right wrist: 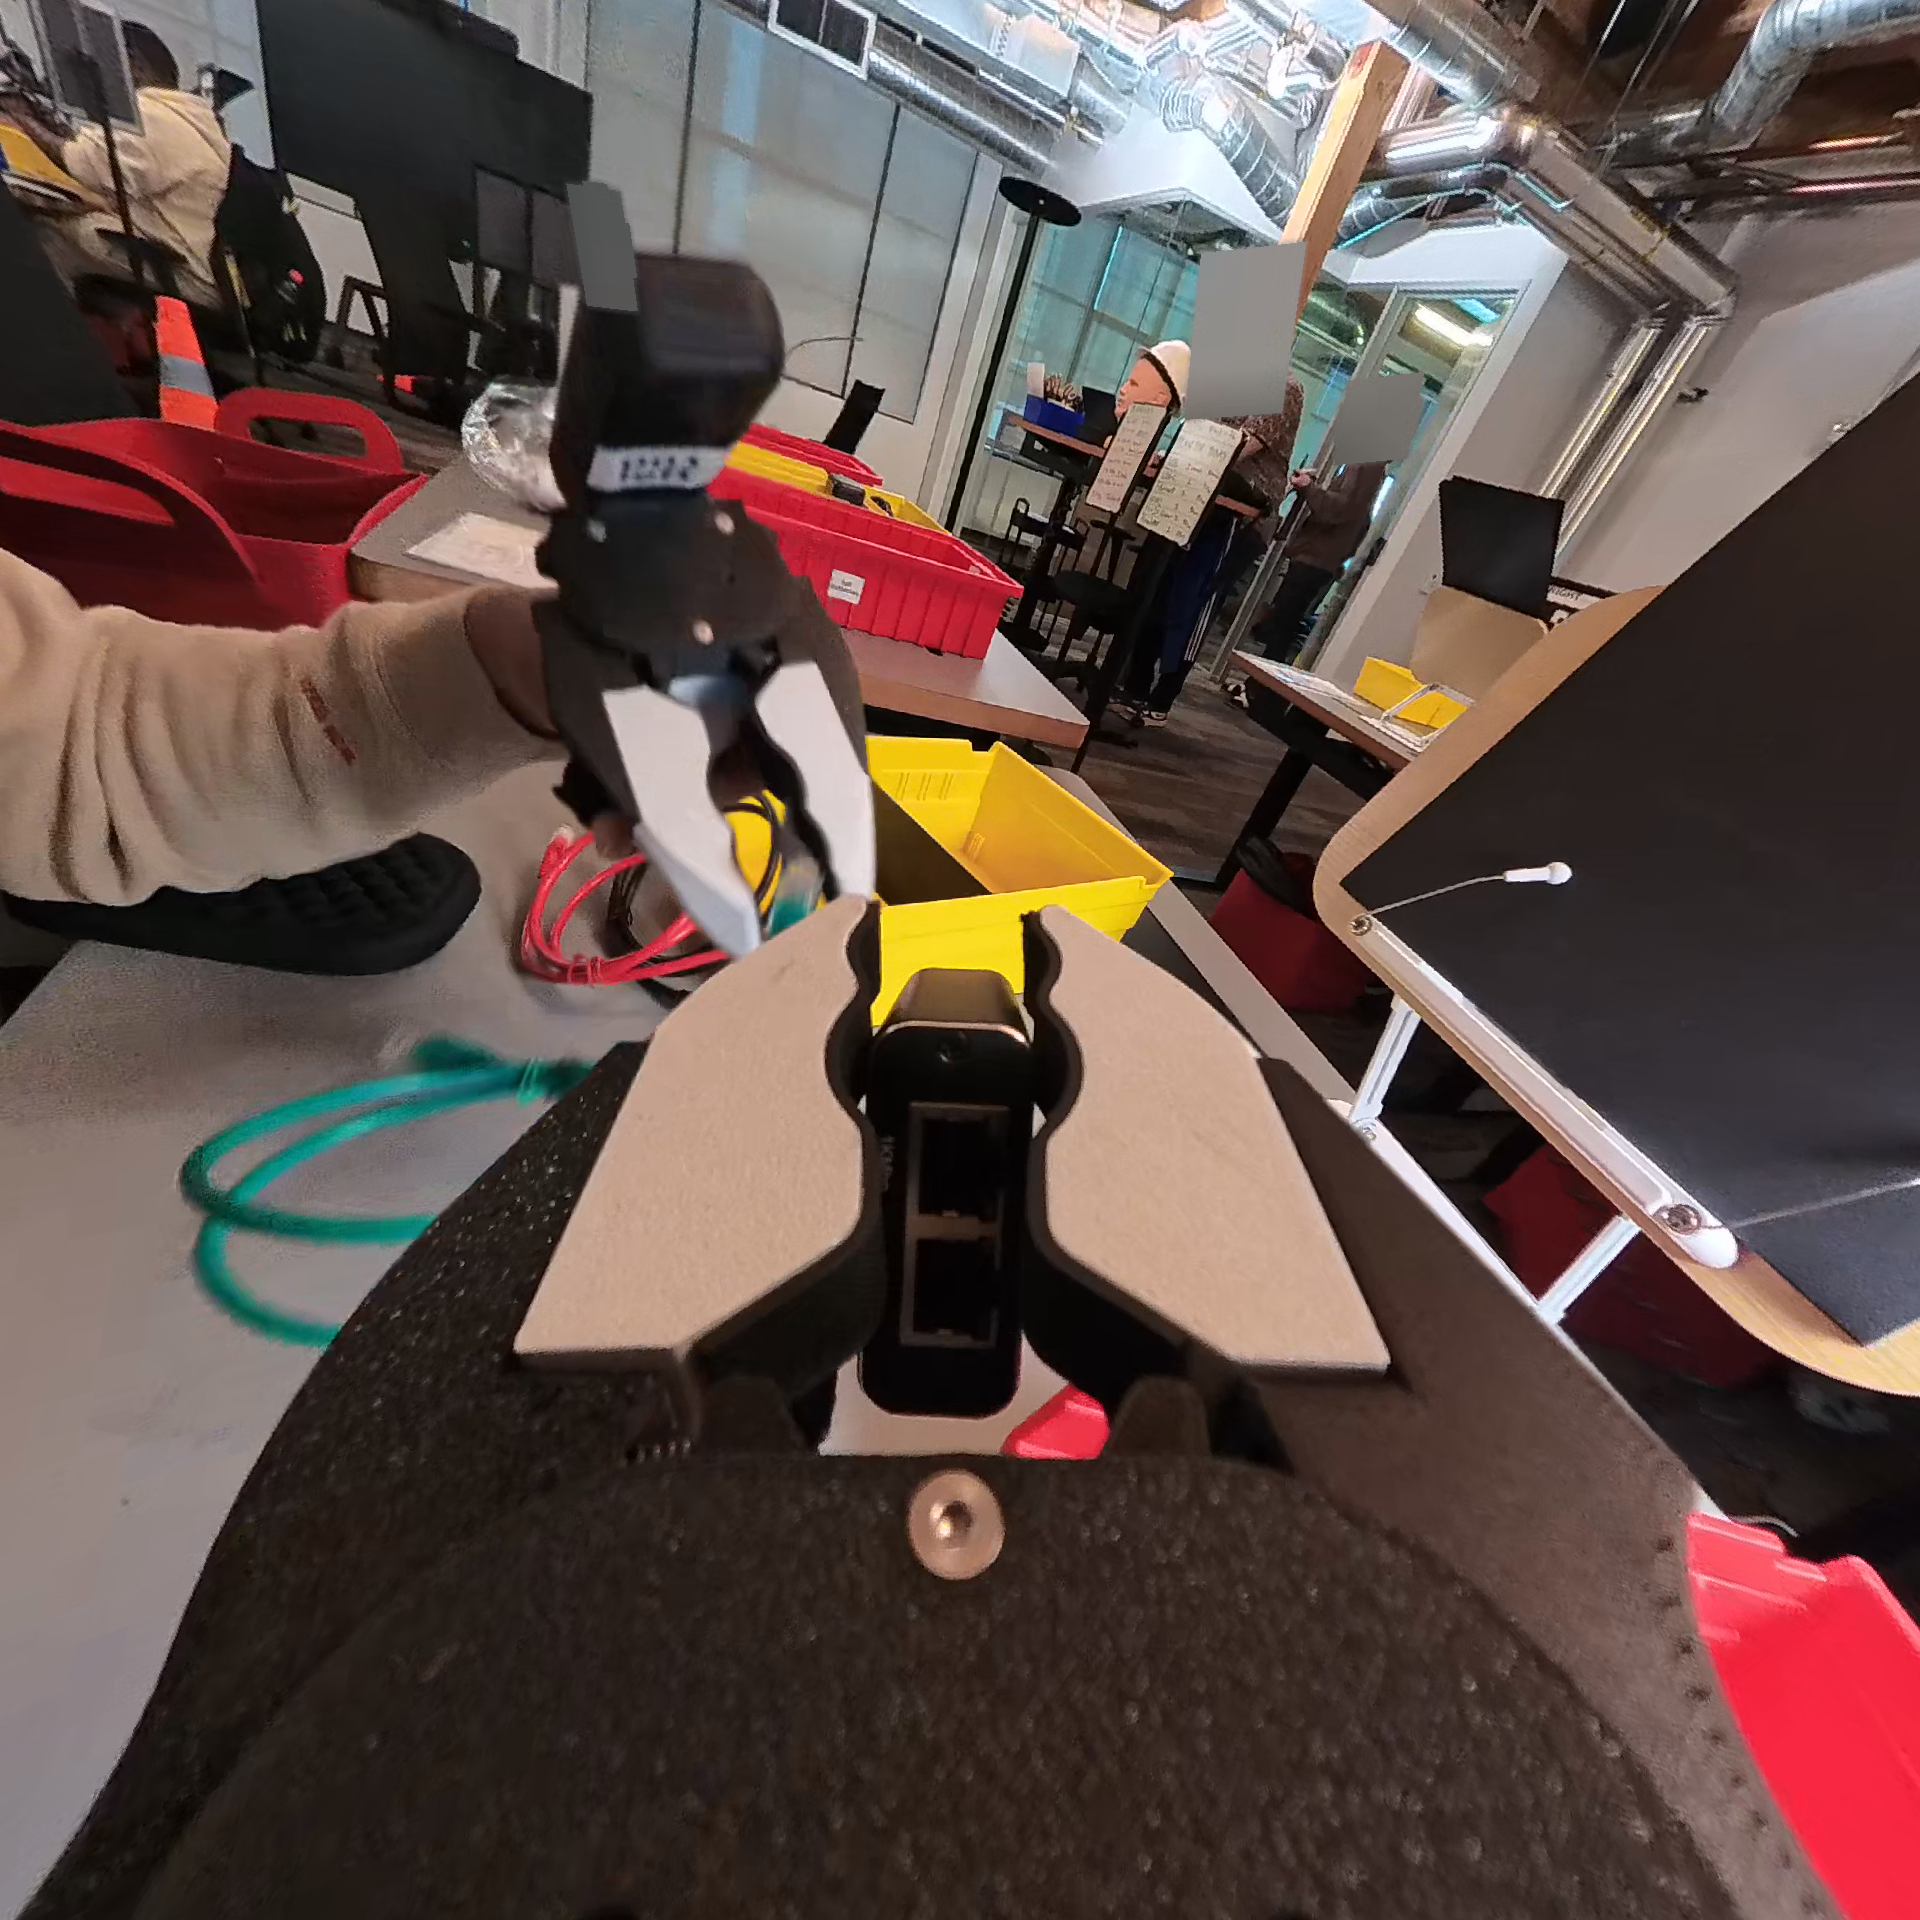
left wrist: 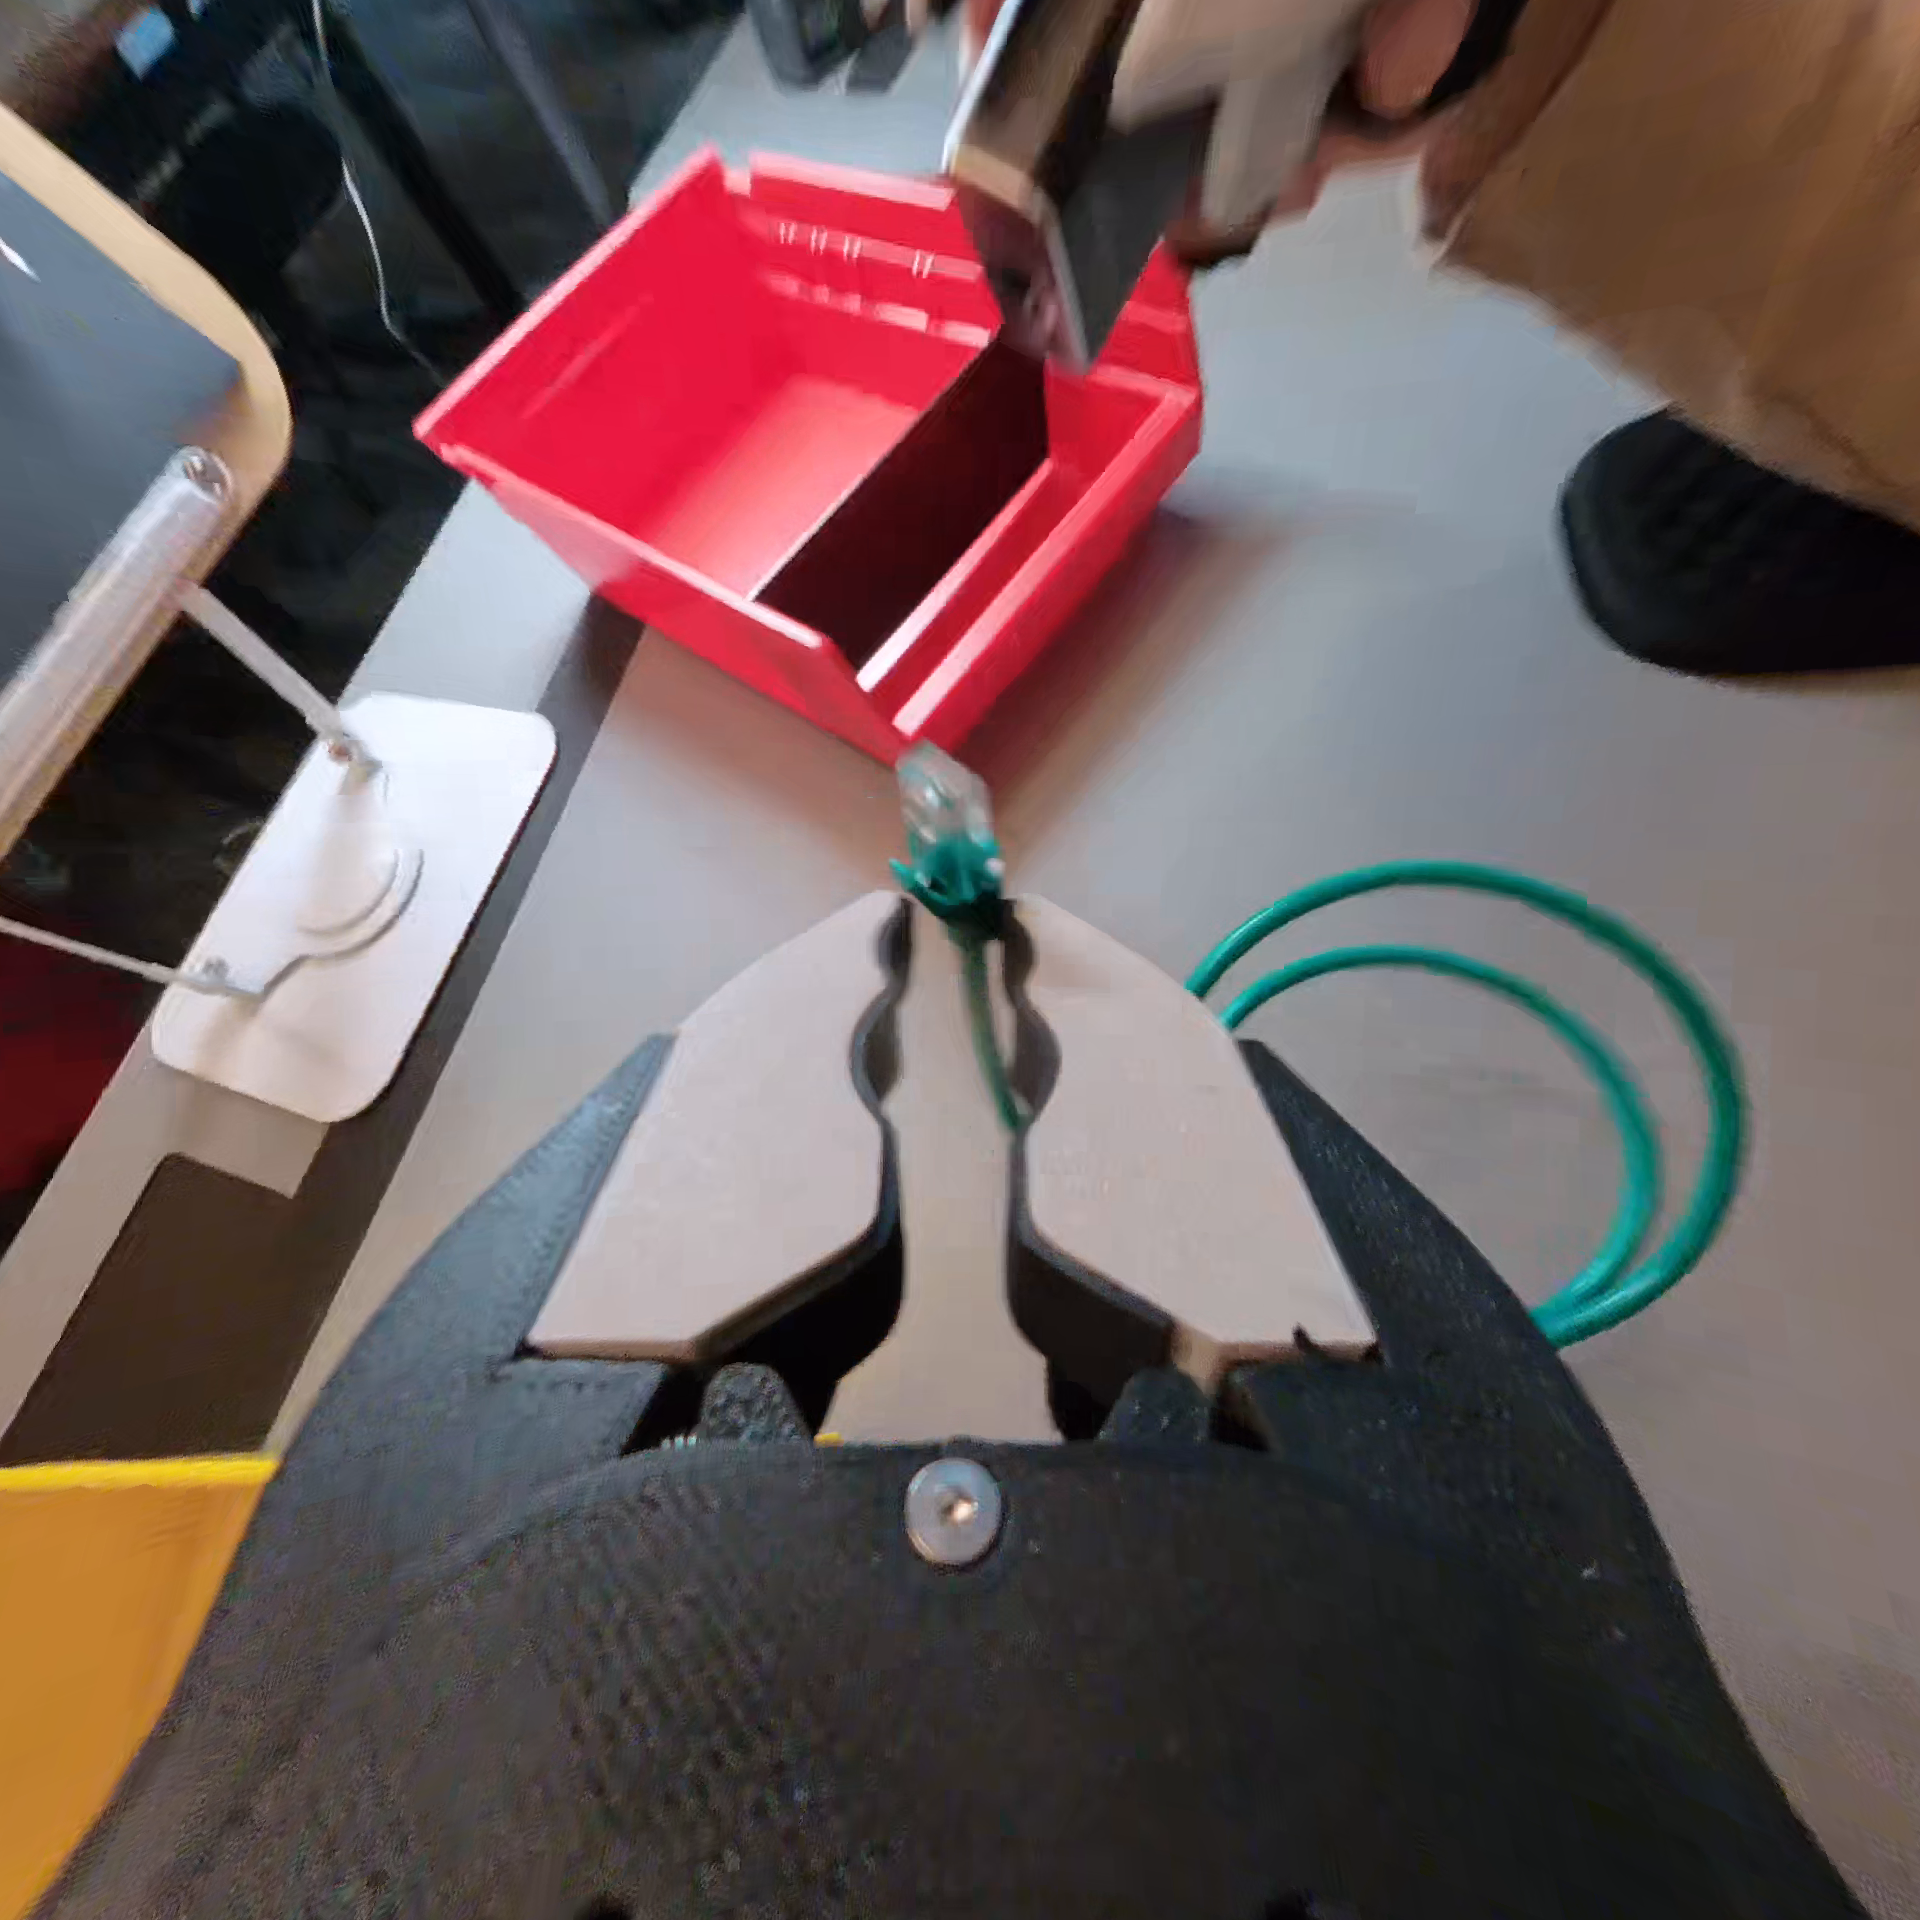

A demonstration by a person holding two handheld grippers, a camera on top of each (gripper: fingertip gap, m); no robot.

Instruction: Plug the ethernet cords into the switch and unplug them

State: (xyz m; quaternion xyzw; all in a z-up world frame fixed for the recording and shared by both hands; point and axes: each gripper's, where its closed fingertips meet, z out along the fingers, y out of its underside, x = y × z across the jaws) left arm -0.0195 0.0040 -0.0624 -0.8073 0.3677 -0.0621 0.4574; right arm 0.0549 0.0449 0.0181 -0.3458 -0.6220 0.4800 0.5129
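My left gripper [left wrist: 958,909] is shut on a green ethernet cord just behind its clear plug [left wrist: 940,800], which sticks out past the fingertips, above the table. The rest of the green cord [left wrist: 1621,1049] loops on the table to the right. My right gripper [right wrist: 951,925] is shut on a small black switch [right wrist: 951,1174], with two empty ports facing the camera. In the right wrist view the left gripper [right wrist: 800,909] hangs just beyond the switch, tip down, with the green plug [right wrist: 792,899]. The right gripper is a blur at the top of the left wrist view [left wrist: 1049,208].
An open red bin [left wrist: 727,436] stands on the grey table past the plug. A yellow bin [right wrist: 1018,842], a coiled red cord [right wrist: 603,935] and black cords lie beyond the switch. A black wrist rest [left wrist: 1745,561] is at the right. A board on a white stand [right wrist: 1662,883] stands beside the table. The grippers' ends are close to 12 cm from one another.
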